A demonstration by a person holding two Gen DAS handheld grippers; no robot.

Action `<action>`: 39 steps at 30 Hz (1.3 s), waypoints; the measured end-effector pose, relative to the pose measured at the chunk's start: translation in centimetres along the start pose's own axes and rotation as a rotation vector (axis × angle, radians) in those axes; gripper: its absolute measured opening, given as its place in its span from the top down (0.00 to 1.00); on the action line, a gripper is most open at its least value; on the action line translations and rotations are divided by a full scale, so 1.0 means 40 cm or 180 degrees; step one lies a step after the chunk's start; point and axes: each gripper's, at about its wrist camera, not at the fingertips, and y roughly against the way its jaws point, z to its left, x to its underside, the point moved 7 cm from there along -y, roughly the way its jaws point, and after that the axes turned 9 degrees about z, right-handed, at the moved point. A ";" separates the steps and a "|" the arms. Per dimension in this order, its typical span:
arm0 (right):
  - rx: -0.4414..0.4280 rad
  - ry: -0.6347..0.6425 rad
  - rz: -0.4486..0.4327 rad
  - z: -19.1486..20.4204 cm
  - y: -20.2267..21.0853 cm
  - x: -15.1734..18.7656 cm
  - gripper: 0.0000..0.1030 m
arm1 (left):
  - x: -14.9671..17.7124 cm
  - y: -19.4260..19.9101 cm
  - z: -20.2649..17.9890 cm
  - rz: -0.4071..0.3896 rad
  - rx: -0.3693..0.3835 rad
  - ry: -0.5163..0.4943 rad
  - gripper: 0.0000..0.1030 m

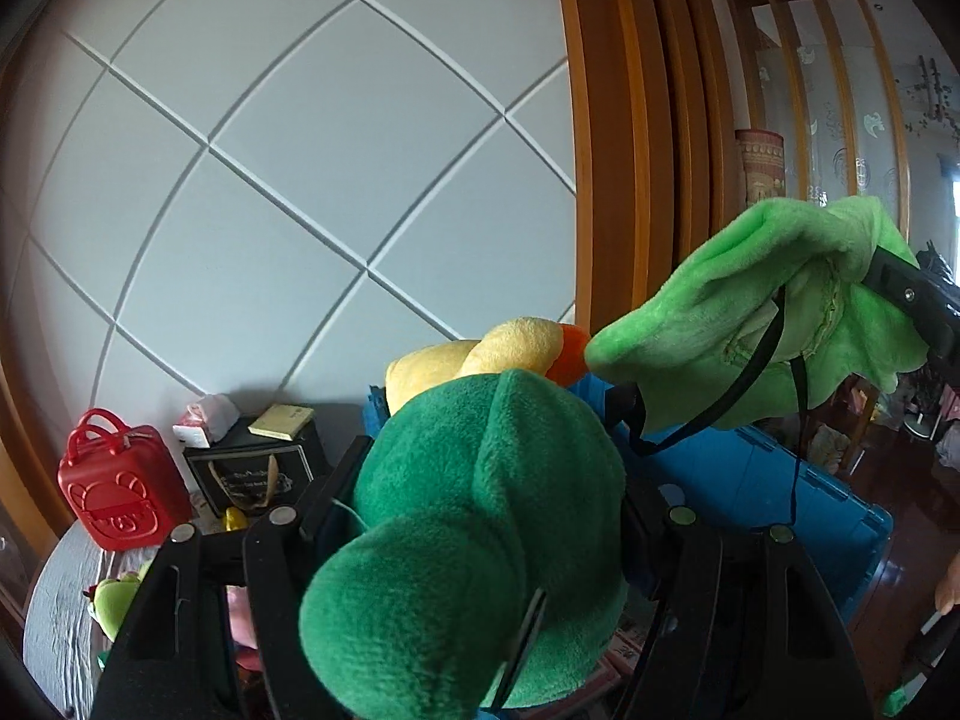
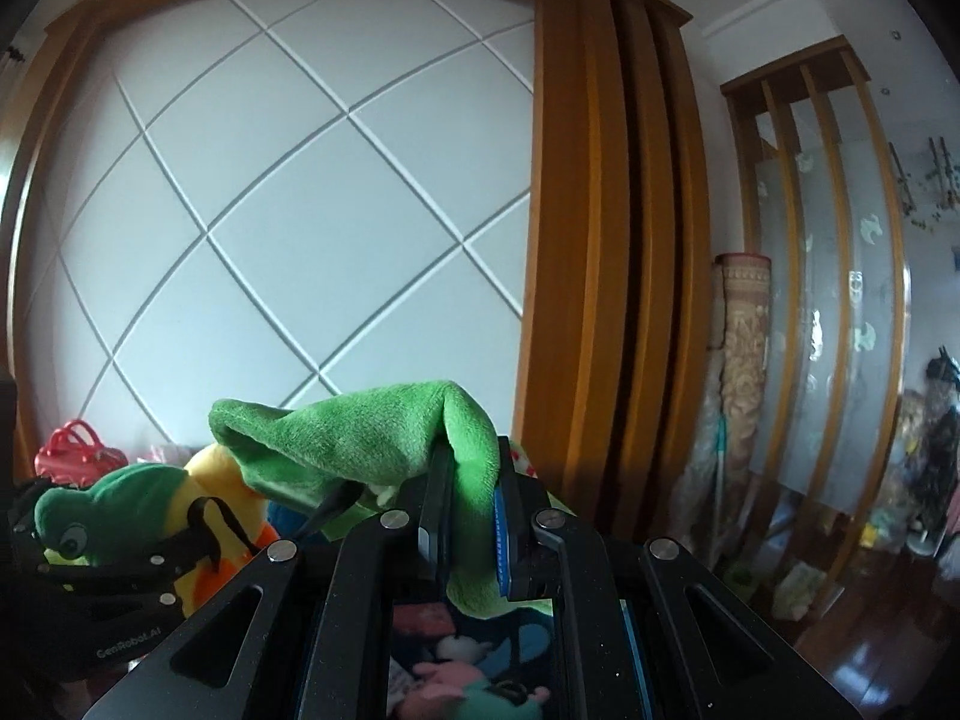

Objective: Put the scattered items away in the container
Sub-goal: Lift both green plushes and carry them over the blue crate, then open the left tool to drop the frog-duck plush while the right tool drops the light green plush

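Note:
My left gripper (image 1: 480, 468) is shut on a plush duck (image 1: 456, 570) with a dark green hood, a yellow body and an orange beak, held in the air. The right wrist view shows the same plush duck (image 2: 120, 504) at the lower left, in the left gripper (image 2: 150, 546). My right gripper (image 2: 474, 468) is shut on a light green plush cloth (image 2: 360, 432), which drapes over its fingers. That light green cloth (image 1: 750, 312) hangs to the right of the duck, with black straps dangling, held by the right gripper (image 1: 888, 276). A blue container (image 1: 780, 498) stands below both.
A red case (image 1: 114, 492), a black box (image 1: 252, 468) with a yellow pad (image 1: 282, 420) and a small green plush (image 1: 114, 594) sit on a grey surface at the left. Pink toys (image 2: 432, 618) lie in the container. A wooden door frame (image 2: 600, 240) and a rolled rug (image 2: 744, 330) stand at the right.

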 end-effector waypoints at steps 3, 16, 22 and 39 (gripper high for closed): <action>-0.0129 0.0117 0.0102 -0.025 -0.067 -0.002 0.90 | -0.005 -0.082 -0.044 0.0321 -0.0049 0.0026 0.32; -0.0744 0.0363 0.1475 -0.099 -0.514 0.258 0.90 | 0.173 -0.489 -0.122 0.1883 -0.0540 0.0318 0.32; -0.0863 0.0005 0.2174 -0.117 -0.662 0.415 0.90 | 0.294 -0.603 -0.122 0.2593 -0.0500 0.0226 0.30; -0.0718 -0.0122 0.2373 -0.154 -0.711 0.456 0.71 | 0.284 -0.583 -0.149 0.2448 -0.0467 0.0076 0.13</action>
